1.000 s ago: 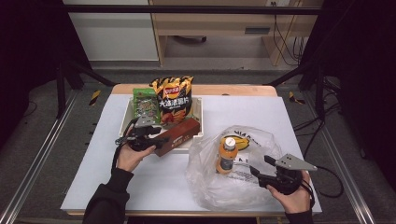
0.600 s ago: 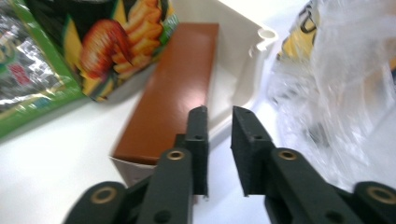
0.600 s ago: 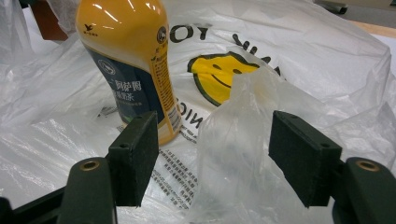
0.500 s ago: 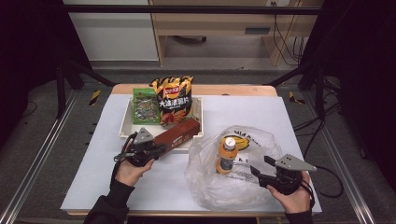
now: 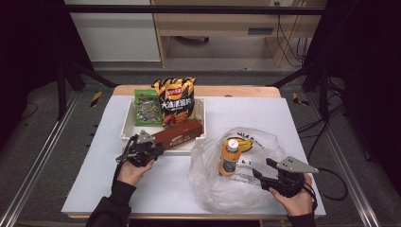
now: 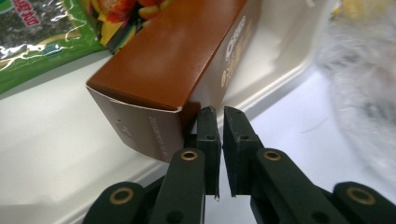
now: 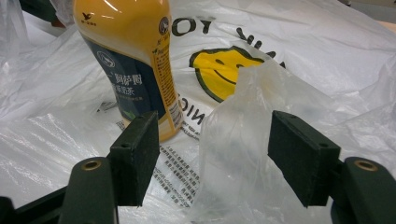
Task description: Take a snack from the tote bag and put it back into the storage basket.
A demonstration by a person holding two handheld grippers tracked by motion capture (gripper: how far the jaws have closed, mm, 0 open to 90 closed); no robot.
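Observation:
A long brown box [image 5: 178, 134] lies slantwise in the white tray [image 5: 126, 127], its near end [image 6: 140, 126] over the front rim. My left gripper [image 5: 156, 150] sits at that end. Its jaws have just been closing and now stand shut [image 6: 220, 135] beside the box's corner, with nothing between them. An orange drink bottle [image 5: 229, 157] stands upright in a clear plastic bag [image 5: 236, 189] with a yellow smiley face. My right gripper [image 5: 262, 169] is open at the bag's right side. A raised fold of the bag [image 7: 233, 140] stands between its pads [image 7: 215, 154], and the bottle [image 7: 135, 60] is just beyond.
The tray also holds an orange chips bag [image 5: 176, 100] and a green seaweed pack [image 5: 146, 107], both at the back. White table surface [image 5: 161, 189] lies between my hands. Cables trail on the floor at the right.
My left gripper has come down and toward the person along the box's near end, and its jaws have closed. The right gripper, the bag and the bottle have kept still.

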